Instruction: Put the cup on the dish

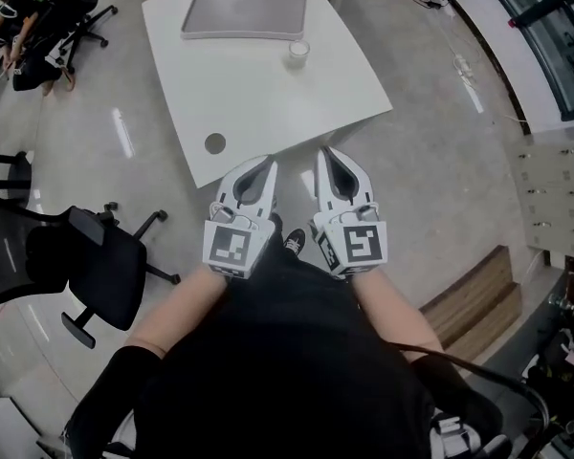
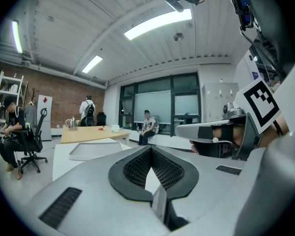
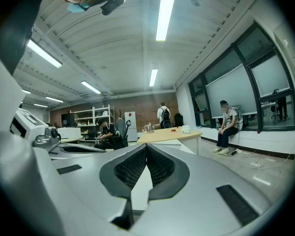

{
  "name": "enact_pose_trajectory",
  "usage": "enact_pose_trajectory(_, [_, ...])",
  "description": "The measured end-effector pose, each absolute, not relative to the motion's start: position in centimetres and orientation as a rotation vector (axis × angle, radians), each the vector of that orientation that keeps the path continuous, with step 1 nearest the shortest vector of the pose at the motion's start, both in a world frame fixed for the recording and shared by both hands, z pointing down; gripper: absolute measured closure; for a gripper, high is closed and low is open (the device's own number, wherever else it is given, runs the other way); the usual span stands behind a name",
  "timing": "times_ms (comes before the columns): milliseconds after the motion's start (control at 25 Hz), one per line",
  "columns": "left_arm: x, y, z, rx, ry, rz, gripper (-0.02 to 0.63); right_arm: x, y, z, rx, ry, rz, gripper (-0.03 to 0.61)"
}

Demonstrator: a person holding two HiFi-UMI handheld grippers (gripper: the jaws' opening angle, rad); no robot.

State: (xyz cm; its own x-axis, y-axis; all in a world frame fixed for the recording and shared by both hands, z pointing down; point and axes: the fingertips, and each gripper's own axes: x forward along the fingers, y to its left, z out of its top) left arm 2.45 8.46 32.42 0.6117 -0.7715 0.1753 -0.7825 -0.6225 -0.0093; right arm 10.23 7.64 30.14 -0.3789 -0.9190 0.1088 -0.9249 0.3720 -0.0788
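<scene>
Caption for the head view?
Shut left tool and right tool before a white table holding grey tray and clear cup.

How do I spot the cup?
Find the big white table. A flat grey tray lies at its far end. The cup is the small pale round thing beside the tray's near right corner; it stands up, unlike the flat dark circle nearer you.

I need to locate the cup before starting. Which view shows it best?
The head view: the cup stands in full sight on the white table, beside the tray. I cannot find it in either gripper view.
</scene>
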Motion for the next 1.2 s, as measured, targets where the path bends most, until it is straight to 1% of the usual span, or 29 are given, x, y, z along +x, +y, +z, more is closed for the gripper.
enact_pose_trajectory(400, [0.7, -8.7, 35.9, 2.731, -1.287, 0.235, 0.615, 7.9, -9.1, 34.7, 1.647, -2.504, 0.260, 0.566])
enact_pose_trajectory(600, [0.7, -14.8, 37.7, 2.743, -1.238, 0.261, 0.615, 8.1, -15.6, 37.2, 1.656, -2.455, 0.285, 0.566])
enact_pose_trajectory(920, [1.3, -23.0, 41.3, 2.690, -1.266, 0.296, 0.615, 9.2, -22.9, 41.9, 1.598, -2.392, 0.327, 0.565])
enact_pose_trajectory(1120, [2.0, -27.9, 44.7, 2.631, -1.311, 0.329, 0.615, 9.7, -26.6, 45.0, 1.483, -2.394, 0.313, 0.563])
enact_pose_trajectory(1160, [2.1, -28.7, 45.4, 2.619, -1.316, 0.337, 0.615, 9.5, -27.2, 45.5, 1.445, -2.401, 0.307, 0.535])
enact_pose_trajectory(1200, [2.1, -29.4, 46.0, 2.608, -1.319, 0.346, 0.615, 9.3, -27.7, 46.0, 1.404, -2.410, 0.304, 0.429])
